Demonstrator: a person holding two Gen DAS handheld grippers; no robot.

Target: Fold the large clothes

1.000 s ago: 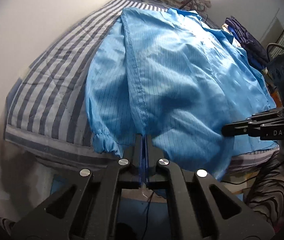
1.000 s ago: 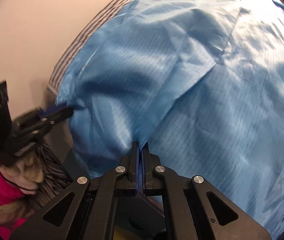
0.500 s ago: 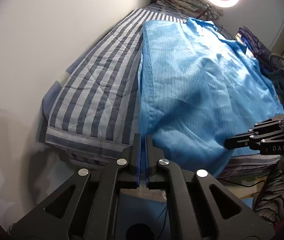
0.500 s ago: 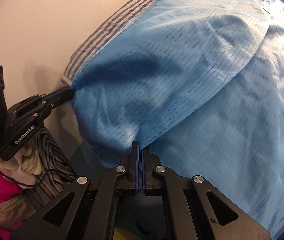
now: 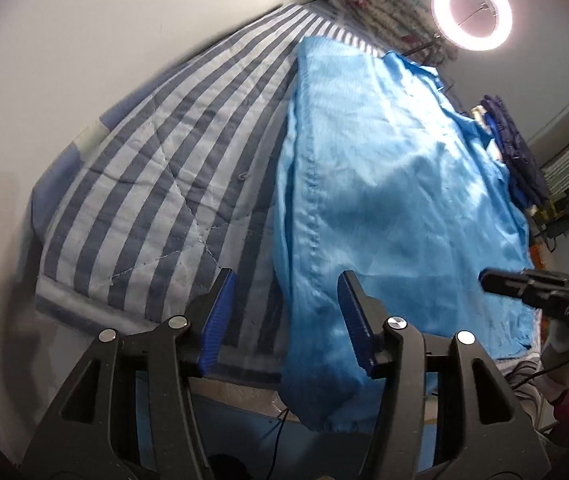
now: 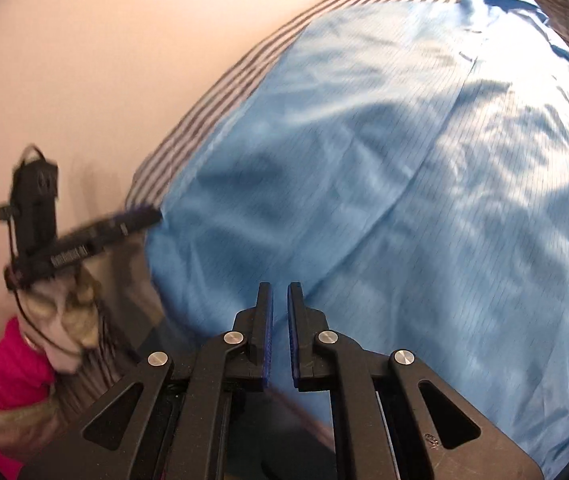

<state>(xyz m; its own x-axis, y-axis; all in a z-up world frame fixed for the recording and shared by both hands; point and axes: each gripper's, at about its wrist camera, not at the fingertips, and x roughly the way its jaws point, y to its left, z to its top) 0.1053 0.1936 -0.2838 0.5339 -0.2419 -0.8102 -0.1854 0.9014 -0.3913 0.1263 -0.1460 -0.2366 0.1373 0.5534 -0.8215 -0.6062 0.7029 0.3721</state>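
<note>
A large light-blue pinstriped garment [image 5: 396,208] lies spread on the striped bed, its near edge hanging over the front. My left gripper [image 5: 286,300] hovers over that left edge. Its jaws are opening, and the garment's hem hangs loose between the blue pads [image 5: 220,312] without being pressed. In the right wrist view the garment [image 6: 424,180] fills the frame. My right gripper [image 6: 279,292] sits at its near edge with the jaws opening by a narrow gap, and no cloth is pinched in it. The right gripper [image 5: 500,282] also shows side-on in the left wrist view.
A blue-and-white striped quilt [image 5: 144,200] covers the bed against a pale wall. A ring light [image 5: 471,10] and a rolled blanket [image 5: 376,4] are at the far end, with dark blue clothes [image 5: 512,148] at the right. A gloved hand [image 6: 64,320] and pink sleeve [image 6: 0,364] hold the left gripper.
Both grippers were shut on the garment's edge. The left jaws have now parted wide and let the cloth drop; the right jaws have parted slightly. The garment has settled flatter on the bed.
</note>
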